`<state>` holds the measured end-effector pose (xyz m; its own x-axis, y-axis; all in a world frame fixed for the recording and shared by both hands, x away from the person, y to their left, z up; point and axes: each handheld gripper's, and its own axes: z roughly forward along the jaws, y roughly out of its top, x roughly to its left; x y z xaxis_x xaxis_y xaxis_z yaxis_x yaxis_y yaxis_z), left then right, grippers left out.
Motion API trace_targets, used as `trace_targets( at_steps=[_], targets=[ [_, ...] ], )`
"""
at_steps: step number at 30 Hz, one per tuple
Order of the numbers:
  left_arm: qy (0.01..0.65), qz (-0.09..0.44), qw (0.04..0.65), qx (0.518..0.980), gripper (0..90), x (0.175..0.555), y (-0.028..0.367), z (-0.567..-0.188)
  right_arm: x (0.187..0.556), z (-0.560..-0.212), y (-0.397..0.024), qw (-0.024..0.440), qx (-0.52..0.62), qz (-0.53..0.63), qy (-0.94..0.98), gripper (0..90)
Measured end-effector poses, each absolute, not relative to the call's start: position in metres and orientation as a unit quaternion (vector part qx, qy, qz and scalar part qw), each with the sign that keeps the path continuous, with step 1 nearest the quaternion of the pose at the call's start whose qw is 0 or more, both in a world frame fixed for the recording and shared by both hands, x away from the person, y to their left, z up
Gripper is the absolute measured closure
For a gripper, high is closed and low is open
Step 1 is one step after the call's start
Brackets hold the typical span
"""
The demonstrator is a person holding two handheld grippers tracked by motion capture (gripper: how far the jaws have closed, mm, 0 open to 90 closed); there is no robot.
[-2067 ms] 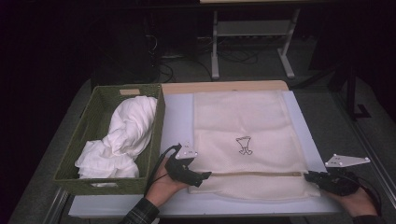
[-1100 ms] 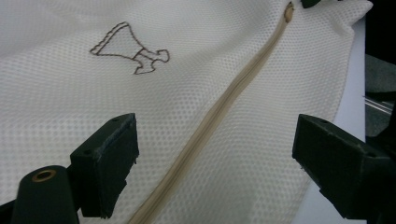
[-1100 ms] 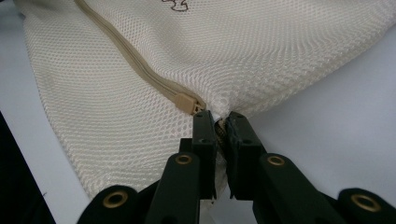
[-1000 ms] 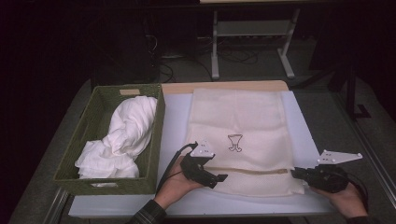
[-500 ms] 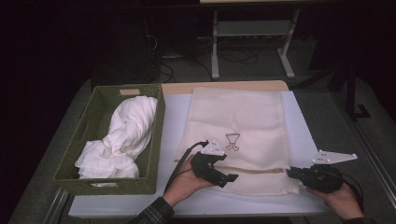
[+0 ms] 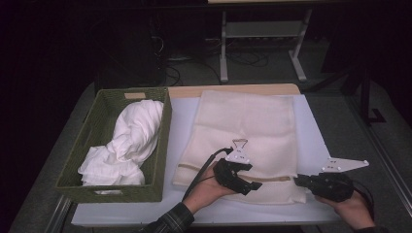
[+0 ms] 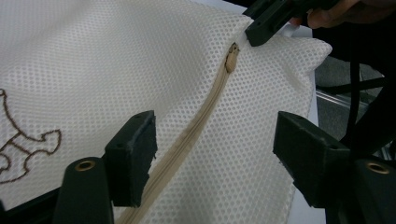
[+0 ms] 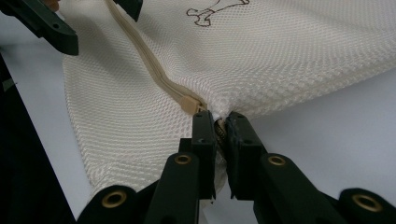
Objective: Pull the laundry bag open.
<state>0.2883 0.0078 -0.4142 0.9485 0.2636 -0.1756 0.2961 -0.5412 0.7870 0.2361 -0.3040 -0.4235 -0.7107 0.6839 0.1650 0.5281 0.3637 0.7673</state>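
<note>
A cream mesh laundry bag [image 6: 248, 121] lies flat on the white table, and a tan zipper [image 6: 272, 178] runs along its near edge. My left gripper [image 6: 250, 187] rests over the middle of that zipper. Its jaws have just been closing, but they still stand apart on either side of the zipper [image 7: 196, 126] without pressing it. My right gripper [image 6: 299, 180] is shut on the bag's right edge at the zipper's end [image 8: 194, 105], with mesh pinched between its pads [image 8: 205, 135]. The zipper pull [image 7: 231, 56] lies just short of the right gripper [image 7: 261, 28].
A green woven basket [image 6: 94, 131] holding crumpled white cloth [image 6: 131, 141] stands left of the bag. A brown stitched figure [image 8: 212, 11] marks the bag's middle. A dark floor with a metal stand [image 6: 262, 34] lies beyond the table.
My left hand has slid to the right along the bag's near edge, closer to the right gripper. The right gripper has stayed put with its hold on the bag.
</note>
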Motion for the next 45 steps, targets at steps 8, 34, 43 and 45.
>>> trace_targets(
  at_steps=[8, 34, 43, 45],
  targets=[
    [0.147, -0.032, 0.456, 0.877, 41.5, 0.288, -0.011, -0.418, 0.236, -0.423, -0.303, 0.093, 0.363, 0.427, 0.823, 82.1],
    [0.111, -0.065, 0.437, 0.89, 59.4, 0.286, -0.056, -0.428, 0.232, -0.417, -0.303, 0.095, 0.344, 0.448, 0.82, 82.7],
    [0.118, -0.07, 0.432, 0.891, 60.0, 0.289, -0.058, -0.433, 0.231, -0.418, -0.303, 0.099, 0.339, 0.447, 0.822, 82.8],
    [0.121, -0.071, 0.435, 0.889, 61.8, 0.291, -0.058, -0.433, 0.231, -0.418, -0.303, 0.099, 0.339, 0.449, 0.821, 82.8]
  ],
)
